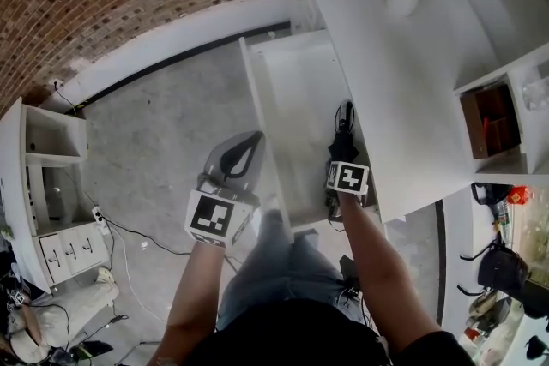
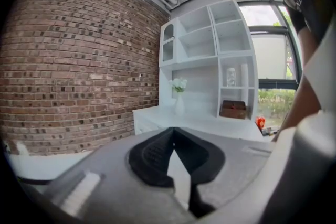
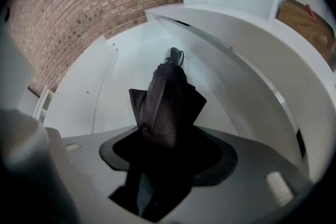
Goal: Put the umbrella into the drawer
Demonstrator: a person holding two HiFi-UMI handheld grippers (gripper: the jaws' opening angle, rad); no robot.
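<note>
One folded umbrella [image 3: 167,97] clamped in right gripper [image 3: 168,152], reaching far from it, hugging drawer [image 1: 292,90] right wall, free room leftward, left gripper [image 2: 173,130] closed, empty, beside drawer's left edge.

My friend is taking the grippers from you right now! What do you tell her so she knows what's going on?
Left hand-held gripper: shut, nothing in it, held beside the drawer's left wall.
Right hand-held gripper: shut on the folded black umbrella.
Drawer: pulled open. The umbrella lies along its right side, under the edge of the white top. I cannot tell whether it touches the bottom.
Done: drawer open, umbrella brought in.
Left: set it down, let go, pull the right gripper out, and probably push the drawer shut.
</note>
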